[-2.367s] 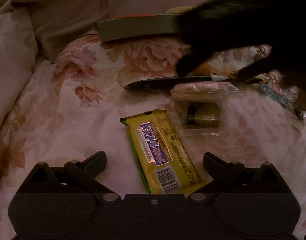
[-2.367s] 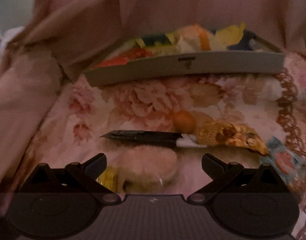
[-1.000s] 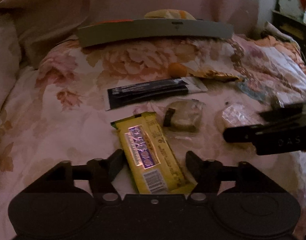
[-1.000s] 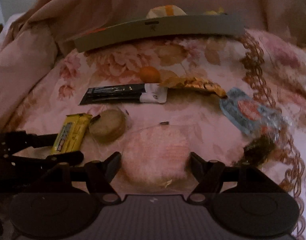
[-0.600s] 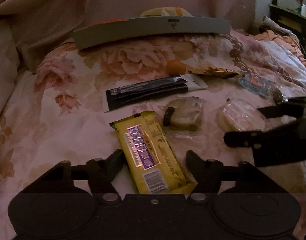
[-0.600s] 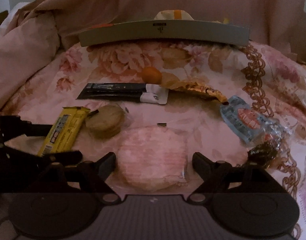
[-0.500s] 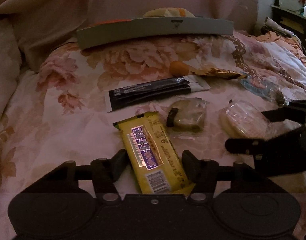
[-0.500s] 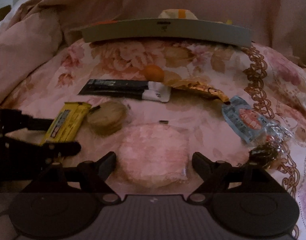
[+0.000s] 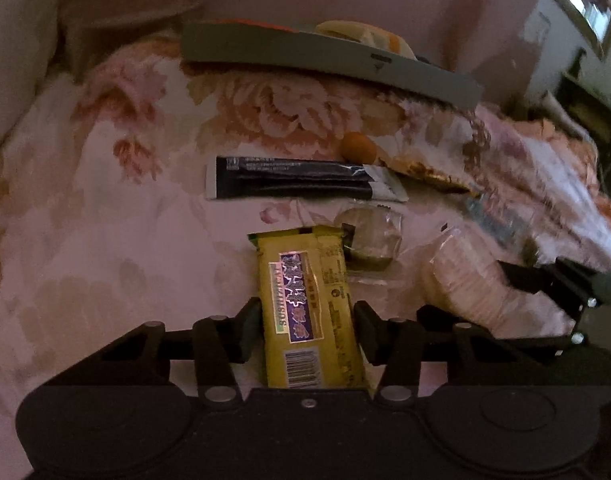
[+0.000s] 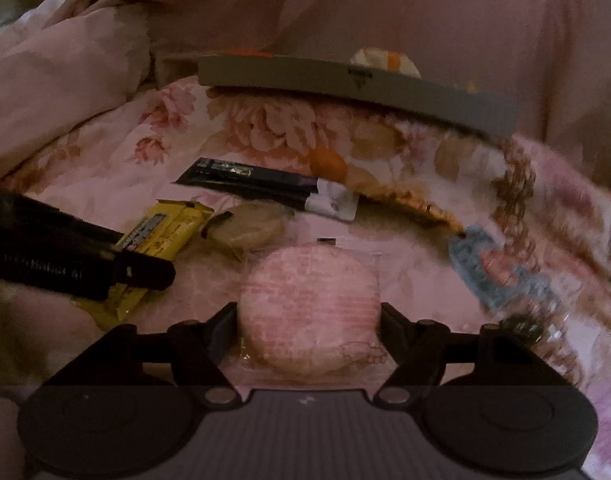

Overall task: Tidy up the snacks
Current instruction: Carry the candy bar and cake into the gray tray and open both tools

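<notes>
While both lie on the floral bedspread, the yellow snack bar sits pinched by the left gripper, whose jaws have just been closing, and the right gripper, also closing, clasps the round pink-wrapped cake

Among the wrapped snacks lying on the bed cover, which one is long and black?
The long black packet, lying flat just before the small orange ball. The bar nearer the camera is yellow; the two round snacks are pale.

Yellow snack bar, pink floral bedspread, grey tray
</notes>
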The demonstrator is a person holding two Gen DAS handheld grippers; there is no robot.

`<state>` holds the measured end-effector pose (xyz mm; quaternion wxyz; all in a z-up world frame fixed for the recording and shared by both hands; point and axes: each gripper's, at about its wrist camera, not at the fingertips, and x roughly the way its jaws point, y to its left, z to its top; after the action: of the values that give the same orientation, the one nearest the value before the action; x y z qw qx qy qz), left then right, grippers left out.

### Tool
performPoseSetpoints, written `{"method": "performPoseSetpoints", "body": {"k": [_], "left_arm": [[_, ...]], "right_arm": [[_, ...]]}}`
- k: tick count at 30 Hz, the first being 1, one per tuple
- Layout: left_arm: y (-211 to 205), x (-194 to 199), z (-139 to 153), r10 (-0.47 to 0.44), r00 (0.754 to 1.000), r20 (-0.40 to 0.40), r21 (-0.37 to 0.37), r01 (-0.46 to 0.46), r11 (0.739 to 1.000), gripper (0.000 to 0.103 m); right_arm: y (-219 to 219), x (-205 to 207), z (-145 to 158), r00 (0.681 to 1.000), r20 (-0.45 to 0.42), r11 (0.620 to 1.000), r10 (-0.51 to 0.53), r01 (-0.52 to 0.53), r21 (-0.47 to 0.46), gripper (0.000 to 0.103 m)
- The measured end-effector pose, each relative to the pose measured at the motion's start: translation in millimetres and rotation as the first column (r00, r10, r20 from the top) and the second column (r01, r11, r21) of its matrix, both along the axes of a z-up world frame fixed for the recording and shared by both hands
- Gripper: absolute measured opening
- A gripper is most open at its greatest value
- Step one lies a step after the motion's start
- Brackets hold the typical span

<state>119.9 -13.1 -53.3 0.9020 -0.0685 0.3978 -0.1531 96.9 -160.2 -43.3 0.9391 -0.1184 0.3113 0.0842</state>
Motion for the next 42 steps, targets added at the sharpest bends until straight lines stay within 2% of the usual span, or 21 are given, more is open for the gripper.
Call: {"method": "performPoseSetpoints", "body": {"k": [5, 12, 14, 17, 23, 27, 31, 35, 39, 42], "left_arm": [[1, -6, 2, 0.014, 1.0, -0.019, -0.04, -0.015, 0.999, 0.05], [1, -16, 14, 0.034, 0.999, 0.01, -0.075, -0.033, 0.997, 0.05], [-1, -20, 19, 0.051, 0.998, 0.04, -0.065, -0.048, 0.997, 0.05], [-7, -30, 29, 0.055, 0.99, 0.132, -0.017, -0.053, 0.998, 0.05], [-4, -29, 52, 0.095, 0.97, 0.223, -0.034, -0.09, 0.995, 0.05], [-4, -17, 67, 0.118, 0.963, 0.243, -0.052, -0.109, 0.993, 0.05], [-9, 4, 87, 0.138, 0.945, 0.296, -0.063, -0.125, 0.99, 0.05], [-17, 32, 110, 0.153, 0.923, 0.352, -0.075, -0.135, 0.988, 0.05], [-21, 66, 127, 0.194, 0.916, 0.351, -0.117, -0.163, 0.98, 0.05], [-26, 96, 136, 0.196, 0.909, 0.369, -0.115, -0.164, 0.98, 0.05]], "right_arm": [[2, -4, 5, 1.0, 0.022, 1.0, 0.012, -0.012, -0.004, 0.077], [-1, -9, 15, 0.997, 0.077, 1.0, -0.008, 0.007, 0.009, 0.077], [-1, -10, 17, 0.995, 0.096, 1.0, -0.007, 0.006, 0.008, 0.077], [-1, -11, 20, 0.992, 0.124, 1.0, -0.005, 0.004, 0.008, 0.077], [-6, -13, 34, 0.981, 0.192, 1.0, -0.011, 0.005, 0.027, 0.077], [-10, -7, 47, 0.972, 0.234, 0.999, -0.017, 0.007, 0.045, 0.077], [-17, 5, 62, 0.959, 0.281, 0.997, -0.032, 0.012, 0.071, 0.077], [-32, 22, 83, 0.944, 0.326, 0.993, -0.056, 0.02, 0.113, 0.077], [-50, 49, 103, 0.928, 0.357, 0.987, -0.104, 0.051, 0.155, 0.077], [-63, 72, 113, 0.918, 0.374, 0.982, -0.13, 0.067, 0.176, 0.077]]}}
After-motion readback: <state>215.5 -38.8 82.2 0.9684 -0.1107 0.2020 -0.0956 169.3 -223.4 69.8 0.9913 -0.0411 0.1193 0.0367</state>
